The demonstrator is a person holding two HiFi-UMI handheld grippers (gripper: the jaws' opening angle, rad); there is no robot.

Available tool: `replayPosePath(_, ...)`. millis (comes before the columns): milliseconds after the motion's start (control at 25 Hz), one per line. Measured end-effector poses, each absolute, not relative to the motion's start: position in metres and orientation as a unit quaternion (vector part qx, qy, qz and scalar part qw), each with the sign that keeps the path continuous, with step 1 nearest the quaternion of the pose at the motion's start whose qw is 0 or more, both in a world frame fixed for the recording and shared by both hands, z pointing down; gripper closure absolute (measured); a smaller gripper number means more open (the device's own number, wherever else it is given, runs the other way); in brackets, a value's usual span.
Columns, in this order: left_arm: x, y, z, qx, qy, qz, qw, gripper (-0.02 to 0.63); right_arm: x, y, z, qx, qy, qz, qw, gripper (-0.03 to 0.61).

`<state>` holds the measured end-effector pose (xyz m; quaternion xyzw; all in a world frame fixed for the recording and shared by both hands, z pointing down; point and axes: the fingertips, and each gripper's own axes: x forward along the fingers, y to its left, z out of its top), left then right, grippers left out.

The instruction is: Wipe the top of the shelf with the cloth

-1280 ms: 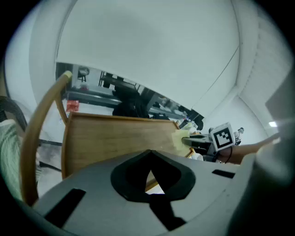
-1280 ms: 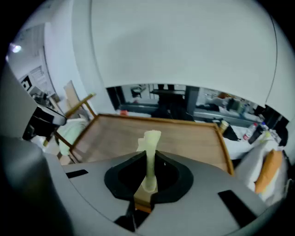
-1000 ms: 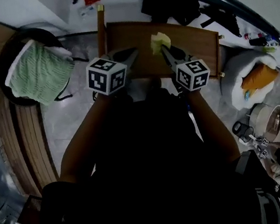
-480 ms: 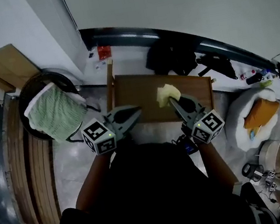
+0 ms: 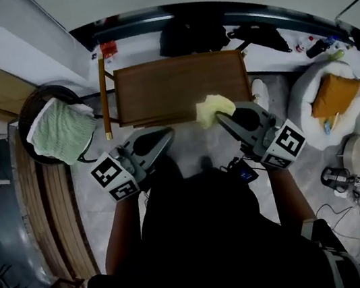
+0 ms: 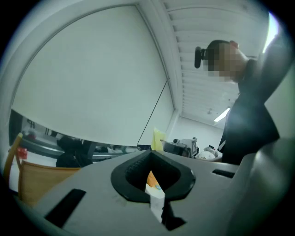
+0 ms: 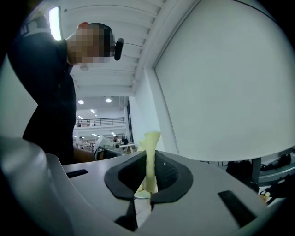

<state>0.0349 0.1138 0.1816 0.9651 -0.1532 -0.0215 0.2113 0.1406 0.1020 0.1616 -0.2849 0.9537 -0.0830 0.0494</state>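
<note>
Yellow cloth [image 5: 213, 107] pinched in right gripper [image 5: 221, 118] by shelf [image 5: 177, 85]; left gripper [image 5: 167, 134] closed; green towel [image 5: 58, 131] in black basket [image 5: 41, 99].

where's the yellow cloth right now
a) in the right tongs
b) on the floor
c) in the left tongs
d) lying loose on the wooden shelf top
a: the pale yellow cloth is pinched between the jaws of the right tongs. In the head view it shows at their tip, by the near edge of the brown wooden shelf top.
</note>
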Motion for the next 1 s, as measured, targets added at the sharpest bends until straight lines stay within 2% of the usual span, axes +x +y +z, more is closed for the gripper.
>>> replayPosePath(120, 0.045, 0.144, 0.178, 0.968, -0.142, -0.012, 0.205, 0.603, 0.153, 0.123, 0.153, -0.265, 0.96, -0.07, 0.05, 0.535)
replayPosePath(280, 0.048, 0.175, 0.181, 0.977, -0.147, 0.047, 0.144, 0.603, 0.158, 0.157, 0.15, -0.27, 0.96, -0.056, 0.054, 0.535)
replayPosePath(520, 0.026, 0.231, 0.163, 0.987, -0.116, 0.018, 0.109, 0.603, 0.129, 0.221, 0.14, -0.298, 0.95, -0.046, 0.075, 0.535)
replayPosePath(760, -0.009, 0.293, 0.17, 0.988, -0.098, 0.016, 0.12, 0.603, 0.082, 0.267, 0.151, -0.293, 0.949, -0.078, 0.082, 0.535)
replayPosePath(1000, -0.043, 0.334, 0.193, 0.979, -0.123, -0.012, 0.16, 0.603, 0.028, 0.31, 0.168, -0.27, 0.957, -0.082, 0.07, 0.535)
